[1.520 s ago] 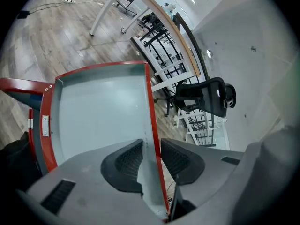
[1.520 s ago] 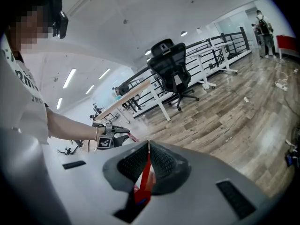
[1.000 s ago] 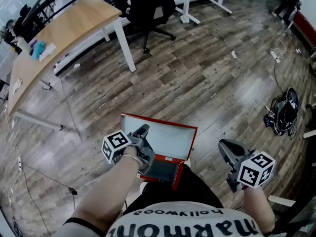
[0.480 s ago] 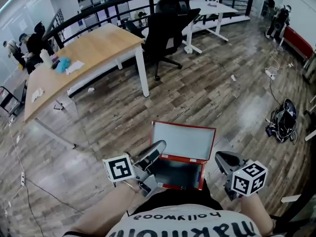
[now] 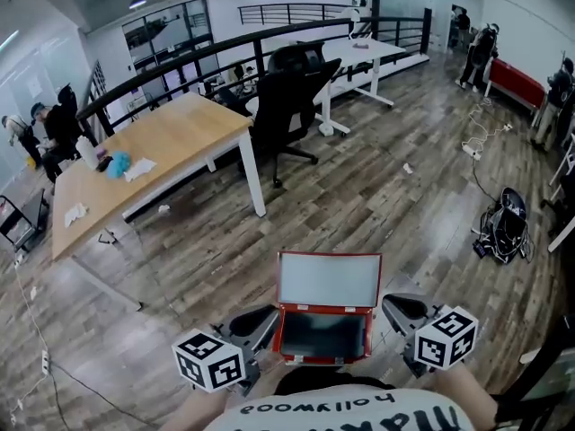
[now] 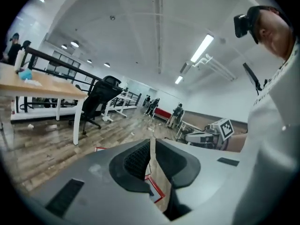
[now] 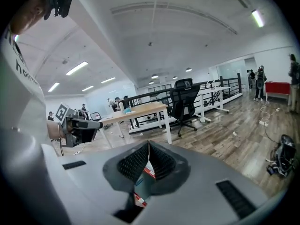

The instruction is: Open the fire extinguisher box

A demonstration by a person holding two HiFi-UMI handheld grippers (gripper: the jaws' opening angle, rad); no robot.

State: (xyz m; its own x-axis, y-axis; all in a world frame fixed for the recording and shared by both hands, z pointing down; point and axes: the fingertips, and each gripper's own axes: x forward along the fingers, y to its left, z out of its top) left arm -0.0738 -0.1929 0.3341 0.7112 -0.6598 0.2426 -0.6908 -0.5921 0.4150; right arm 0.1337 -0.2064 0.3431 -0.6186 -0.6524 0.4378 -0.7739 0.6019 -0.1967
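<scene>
Presently the fire extinguisher box (image 5: 325,358) is found on the wooden floor (image 5: 377,196), between the two grippers, with its lid (image 5: 328,280) raised upright at the far edge. Its interior is seen as dark grey; any contents cannot be made out. The jaws of the left gripper (image 5: 256,320) have just been closing and are now together with nothing between them. The jaws of the right gripper (image 5: 400,308) are likewise pressed together on nothing.

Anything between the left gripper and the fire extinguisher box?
Nothing visible. In the head view the left gripper, whose jaws have just been closing with nothing between them, shows right beside the left edge of the fire extinguisher box. The lid already stands open.
</scene>
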